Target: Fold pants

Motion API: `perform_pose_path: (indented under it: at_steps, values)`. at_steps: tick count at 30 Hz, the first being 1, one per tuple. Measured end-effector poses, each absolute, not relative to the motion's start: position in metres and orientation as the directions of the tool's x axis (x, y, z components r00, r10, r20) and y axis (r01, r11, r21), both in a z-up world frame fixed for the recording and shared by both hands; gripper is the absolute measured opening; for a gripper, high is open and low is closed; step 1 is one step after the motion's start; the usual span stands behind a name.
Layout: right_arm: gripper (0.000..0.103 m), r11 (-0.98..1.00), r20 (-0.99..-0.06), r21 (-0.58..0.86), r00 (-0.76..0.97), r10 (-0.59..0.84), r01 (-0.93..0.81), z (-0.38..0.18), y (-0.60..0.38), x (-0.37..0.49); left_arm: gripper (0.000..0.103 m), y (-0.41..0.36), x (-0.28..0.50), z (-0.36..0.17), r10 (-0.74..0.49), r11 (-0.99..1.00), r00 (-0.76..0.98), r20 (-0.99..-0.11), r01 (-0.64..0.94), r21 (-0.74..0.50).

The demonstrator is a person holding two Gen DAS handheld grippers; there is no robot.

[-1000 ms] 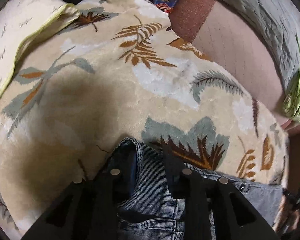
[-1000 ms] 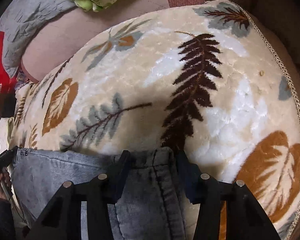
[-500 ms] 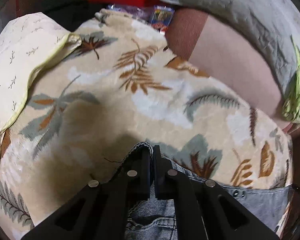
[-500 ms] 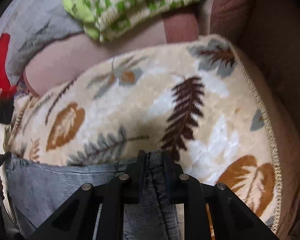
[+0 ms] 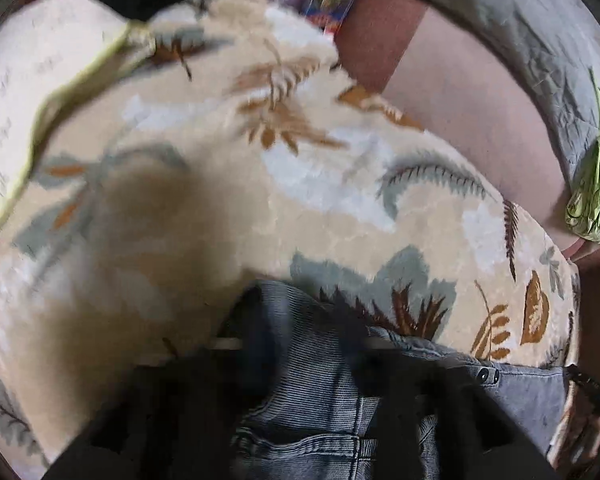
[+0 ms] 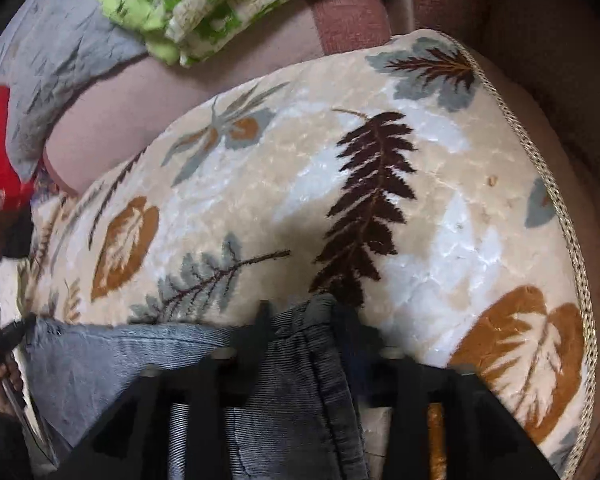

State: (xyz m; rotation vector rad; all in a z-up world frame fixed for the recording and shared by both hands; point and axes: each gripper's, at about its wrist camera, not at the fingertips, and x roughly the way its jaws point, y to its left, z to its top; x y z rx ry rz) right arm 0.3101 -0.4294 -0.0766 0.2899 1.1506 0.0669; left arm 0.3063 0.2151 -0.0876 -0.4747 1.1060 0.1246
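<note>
Faded grey-blue ribbed denim pants (image 5: 320,392) lie at the bottom centre of both frames on a plush cream leaf-patterned blanket (image 6: 340,200). The left gripper (image 5: 296,324) and right gripper (image 6: 300,320) stand spread wide, black fingers either side of the waistband, gripping nothing.

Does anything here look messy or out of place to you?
Nothing looks damaged or spilled. The jeans lie bunched and rumpled on the leaf-patterned blanket, not yet flat. Both the left gripper and right gripper are open around the fabric.
</note>
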Motion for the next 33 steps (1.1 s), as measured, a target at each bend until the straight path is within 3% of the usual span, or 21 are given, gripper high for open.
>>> perform_pose_path:
  at_steps: [2, 3, 4, 5, 14, 19, 23, 26, 28, 33]
  values:
    - [0.071, 0.968, -0.897, 0.231, 0.407, 0.174, 0.095, -0.082, -0.426, 0.314, 0.053, 0.211, 0.308, -0.087, -0.110, 0.904, 0.467, -0.877, -0.320, -0.283]
    - [0.060, 0.969, -0.905, 0.228, 0.387, 0.177, 0.090, -0.086, -0.424, 0.317, 0.044, 0.208, 0.309, -0.086, -0.081, 0.912, 0.466, -0.881, -0.323, -0.254]
    - [0.025, 0.969, -0.908, 0.230, 0.379, 0.180, 0.092, -0.089, -0.422, 0.318, 0.007, 0.206, 0.311, -0.085, -0.063, 0.917, 0.451, -0.890, -0.326, -0.229]
    - [0.019, 0.970, -0.911, 0.219, 0.378, 0.166, 0.102, -0.089, -0.422, 0.319, 0.002, 0.205, 0.312, -0.085, -0.047, 0.921, 0.431, -0.901, -0.332, -0.207]
    - [0.017, 0.974, -0.839, 0.205, 0.529, 0.126, 0.092, -0.004, -0.422, 0.287, 0.002, 0.212, 0.269, -0.005, -0.048, 0.917, 0.570, -0.820, -0.300, -0.262]
    - [0.017, 0.964, -0.728, 0.254, 0.672, 0.138, 0.077, 0.073, -0.418, 0.238, 0.002, 0.220, 0.194, 0.066, -0.075, 0.914, 0.694, -0.716, -0.240, -0.328]
    - [0.017, 0.958, -0.657, 0.282, 0.737, 0.158, 0.046, 0.102, -0.417, 0.170, 0.003, 0.234, 0.099, 0.082, -0.119, 0.904, 0.744, -0.658, -0.193, -0.381]
    - [0.017, 0.959, -0.645, 0.278, 0.750, 0.148, 0.050, 0.083, -0.419, 0.100, 0.004, 0.242, 0.034, 0.062, -0.157, 0.888, 0.746, -0.647, -0.180, -0.423]
    - [0.021, 0.961, -0.665, 0.265, 0.736, 0.126, 0.075, 0.049, -0.421, 0.057, 0.007, 0.245, -0.002, 0.026, -0.186, 0.893, 0.674, -0.715, -0.187, -0.409]
    - [0.022, 0.898, -0.855, 0.334, 0.492, 0.162, 0.285, -0.068, -0.453, -0.024, 0.009, 0.280, -0.057, -0.022, -0.074, 0.860, 0.539, -0.839, -0.391, -0.327]
